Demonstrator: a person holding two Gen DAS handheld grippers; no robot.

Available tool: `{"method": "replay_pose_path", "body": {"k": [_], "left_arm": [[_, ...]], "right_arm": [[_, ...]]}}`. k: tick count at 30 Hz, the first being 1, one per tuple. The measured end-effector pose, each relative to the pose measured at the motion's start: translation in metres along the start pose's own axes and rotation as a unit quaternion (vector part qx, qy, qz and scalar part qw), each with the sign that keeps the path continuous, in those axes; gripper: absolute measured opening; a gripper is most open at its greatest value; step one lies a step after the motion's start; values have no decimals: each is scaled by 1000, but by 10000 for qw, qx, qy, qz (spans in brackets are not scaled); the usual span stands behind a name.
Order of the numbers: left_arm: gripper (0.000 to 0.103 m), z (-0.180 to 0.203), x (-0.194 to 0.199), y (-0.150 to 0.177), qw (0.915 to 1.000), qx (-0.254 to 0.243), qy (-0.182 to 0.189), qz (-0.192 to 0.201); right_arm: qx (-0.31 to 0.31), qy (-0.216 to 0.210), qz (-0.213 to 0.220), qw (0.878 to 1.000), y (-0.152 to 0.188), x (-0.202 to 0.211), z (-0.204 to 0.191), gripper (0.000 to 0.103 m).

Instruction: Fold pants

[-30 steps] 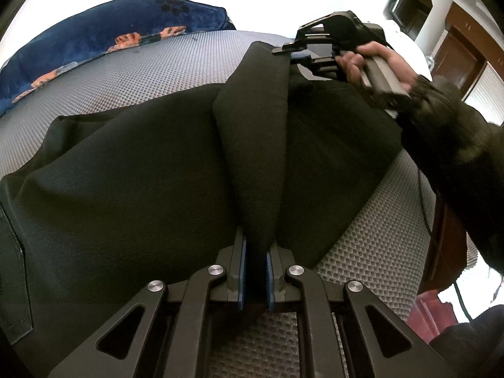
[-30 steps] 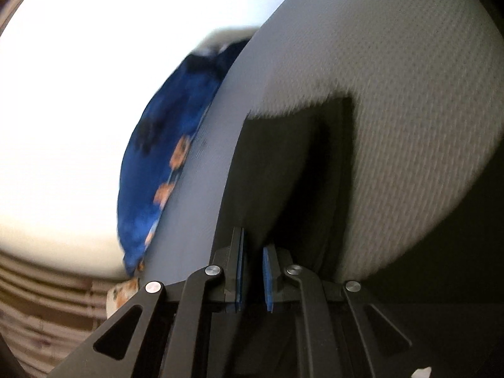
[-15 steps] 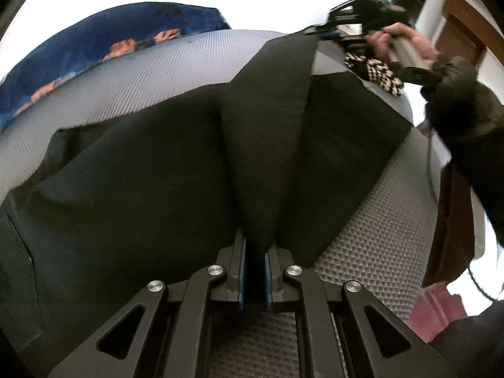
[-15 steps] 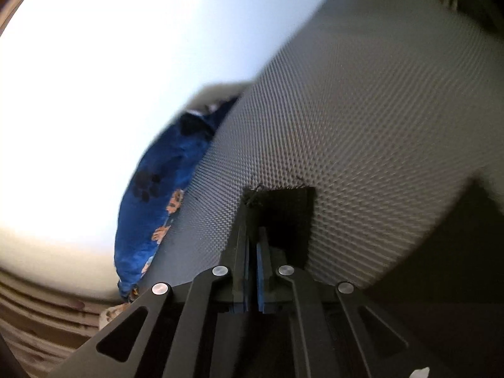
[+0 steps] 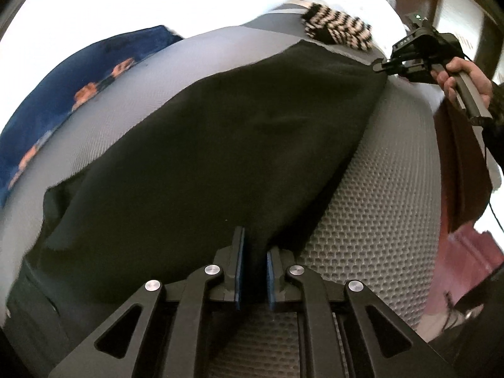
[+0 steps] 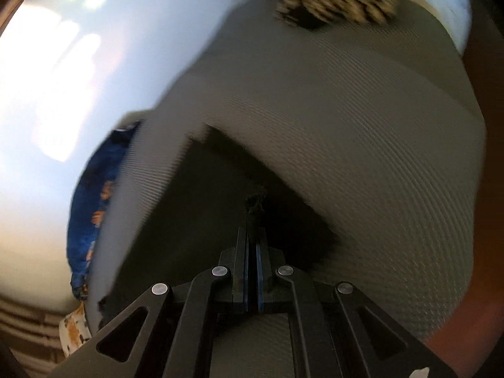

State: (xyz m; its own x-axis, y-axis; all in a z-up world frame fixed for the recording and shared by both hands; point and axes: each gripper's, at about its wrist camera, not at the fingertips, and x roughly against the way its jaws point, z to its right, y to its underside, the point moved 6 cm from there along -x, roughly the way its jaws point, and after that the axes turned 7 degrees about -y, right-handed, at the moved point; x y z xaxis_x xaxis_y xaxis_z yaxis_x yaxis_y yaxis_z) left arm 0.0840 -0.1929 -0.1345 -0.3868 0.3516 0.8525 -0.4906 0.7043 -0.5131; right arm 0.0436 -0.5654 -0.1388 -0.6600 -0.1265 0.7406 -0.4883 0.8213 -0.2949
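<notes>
1. The left gripper (image 5: 254, 275) has its jaws nearly together, pinching a fold of the black pants (image 5: 226, 145) at their near edge; the log-free look of the blue pads shows only a narrow gap filled with dark cloth, and the jaws are easing open slightly.
2. The right gripper (image 6: 253, 278) has its jaws pressed tight on a thin corner of the same pants (image 6: 220, 195), a frayed tuft of cloth sticking out just past the tips.
3. In the left wrist view the right gripper (image 5: 382, 65) sits at the far right corner of the cloth, held by the person's right hand (image 5: 463, 77).
4. The pants lie spread on a grey mesh-textured mattress (image 5: 378, 208), their long axis running from the near left jaws up to the far right corner, stretched between the two grips.
5. A black-and-white patterned cloth (image 5: 338, 30) lies at the far end, just beyond the pants.
6. A blue printed pillow (image 5: 72, 94) lies along the left side, apart from the pants.
</notes>
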Motion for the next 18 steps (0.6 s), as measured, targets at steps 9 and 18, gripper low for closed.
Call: {"method": "replay_pose_path", "body": {"k": [9,18], "left_arm": [[13,8,0,0,9994,-334,-53,-51],[18,-1,3,1,9999,-4,101,-91]], "right_arm": [[62,-121,269,9995,-5,17,4,2],[-262,-135,262,9992,-1,4,16,1]]}}
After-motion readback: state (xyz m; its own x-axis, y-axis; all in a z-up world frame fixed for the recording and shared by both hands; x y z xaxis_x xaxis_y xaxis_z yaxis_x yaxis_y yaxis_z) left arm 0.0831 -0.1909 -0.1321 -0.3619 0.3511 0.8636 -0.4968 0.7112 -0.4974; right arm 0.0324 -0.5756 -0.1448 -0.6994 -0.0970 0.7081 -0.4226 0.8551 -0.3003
